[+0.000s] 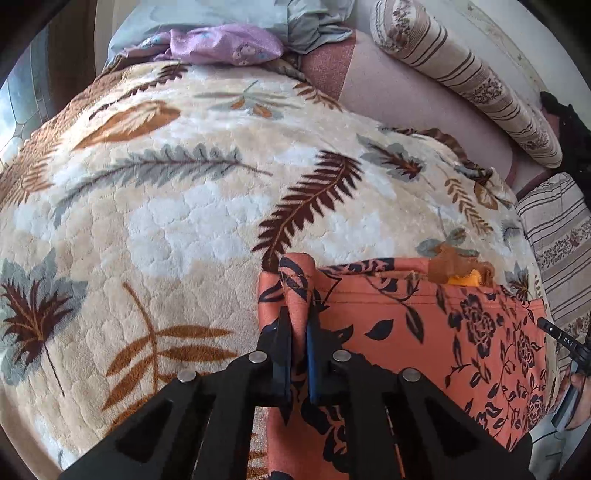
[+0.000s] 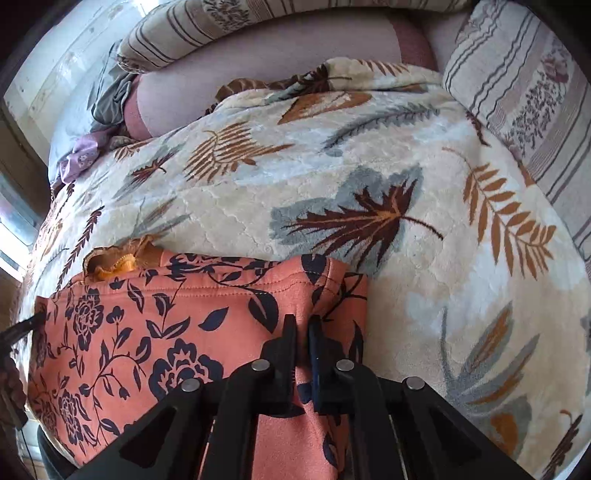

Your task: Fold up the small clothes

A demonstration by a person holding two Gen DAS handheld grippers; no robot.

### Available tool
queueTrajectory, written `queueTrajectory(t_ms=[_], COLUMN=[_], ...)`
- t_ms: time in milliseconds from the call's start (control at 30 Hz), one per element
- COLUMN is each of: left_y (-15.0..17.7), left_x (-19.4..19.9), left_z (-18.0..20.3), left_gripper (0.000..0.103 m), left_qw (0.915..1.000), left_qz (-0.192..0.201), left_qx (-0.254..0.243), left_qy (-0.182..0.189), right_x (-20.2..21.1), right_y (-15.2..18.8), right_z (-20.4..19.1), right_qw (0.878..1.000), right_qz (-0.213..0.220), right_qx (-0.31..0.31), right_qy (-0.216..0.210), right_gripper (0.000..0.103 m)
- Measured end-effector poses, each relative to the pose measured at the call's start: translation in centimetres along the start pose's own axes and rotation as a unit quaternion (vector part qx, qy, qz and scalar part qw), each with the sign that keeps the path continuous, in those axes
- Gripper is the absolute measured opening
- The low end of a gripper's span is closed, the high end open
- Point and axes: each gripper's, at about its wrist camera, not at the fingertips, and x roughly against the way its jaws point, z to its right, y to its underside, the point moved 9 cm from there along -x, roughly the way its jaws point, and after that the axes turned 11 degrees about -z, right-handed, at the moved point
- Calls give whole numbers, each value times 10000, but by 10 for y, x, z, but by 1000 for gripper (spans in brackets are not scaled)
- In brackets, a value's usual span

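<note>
An orange garment with a dark floral print lies on the leaf-patterned blanket. My left gripper is shut on a bunched fold at the garment's left corner. In the right wrist view the same garment spreads to the left, and my right gripper is shut on its right corner fold. A brown and yellow piece of cloth pokes out at the garment's far edge, also seen in the right wrist view. The right gripper's tip shows at the left view's right edge.
The blanket covers a bed. Striped floral pillows lie at the far and right sides. A purple cloth and a grey-blue cloth are piled at the far end.
</note>
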Motion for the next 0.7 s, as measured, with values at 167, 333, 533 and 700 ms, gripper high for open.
queueTrajectory(t_ms=[167,333,533,700], left_y=[-10,-7,9,59], left_x=[-18,-27,28,66], left_z=[-1,-8,-15,21], left_gripper=[6,17,31,37], left_qw=[9997,9996,9990,9981], left_qz=[-63,-213,203,407], left_qx=[-138,31,-4,-456], left_qy=[-166,-204,-402,-23], right_x=[5,-31,30,82], right_y=[-3,3,6,28], right_z=[25,34,49,-2], right_qw=[9989,9962,9861,9599], right_qz=[172,-257,429,568], right_qx=[-407,-800,-1482,-1372], right_qy=[128,-242,-613,-2379], right_gripper=[6,13,78,78])
